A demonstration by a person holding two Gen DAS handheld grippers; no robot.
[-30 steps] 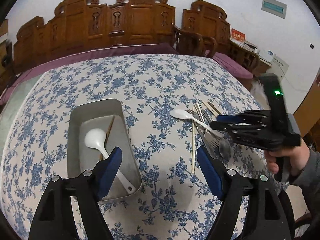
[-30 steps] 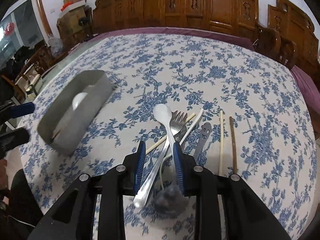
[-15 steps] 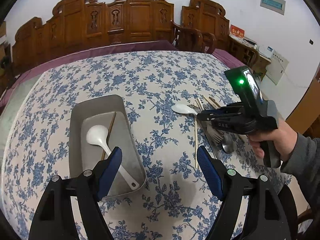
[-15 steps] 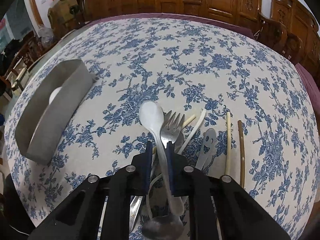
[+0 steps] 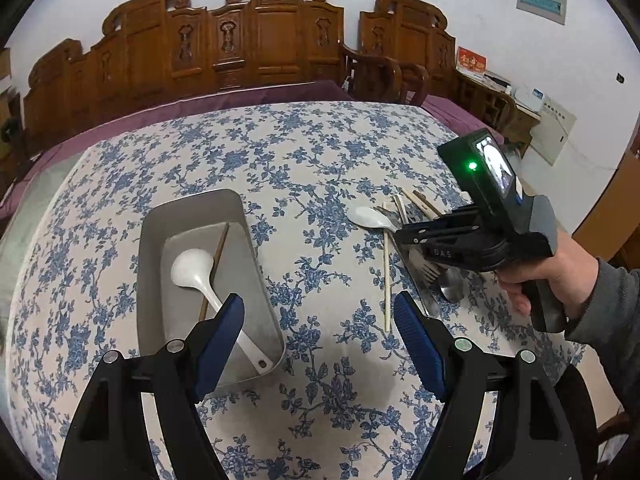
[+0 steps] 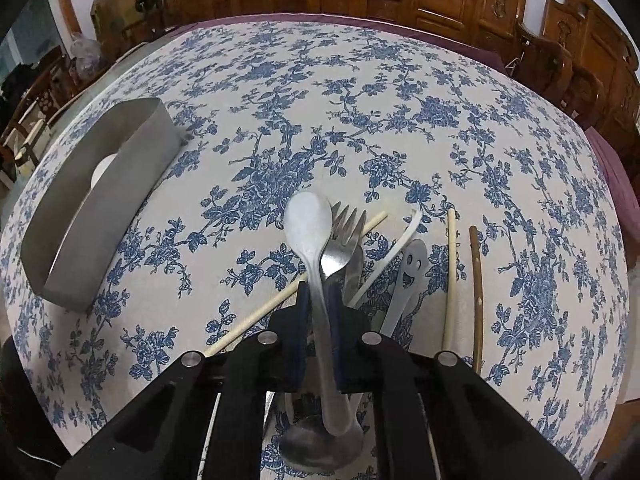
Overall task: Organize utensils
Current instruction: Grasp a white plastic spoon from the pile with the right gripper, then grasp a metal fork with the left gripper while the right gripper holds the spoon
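My right gripper is shut on the handle of a white spoon, whose bowl points away from me above the utensil pile; it also shows in the left wrist view. Under it lie a metal fork, a smiley-face spoon, pale chopsticks and a brown chopstick. The grey metal tray holds a white ladle-spoon and a brown chopstick. My left gripper is open and empty, near the tray's front right corner.
The table carries a blue floral cloth. Carved wooden chairs line its far side. The tray also shows at the left in the right wrist view. A metal spoon bowl lies under my right gripper.
My right gripper has shut on the white spoon's handle and moved forward and down over the pile. The left gripper stayed open, shifting only slightly.
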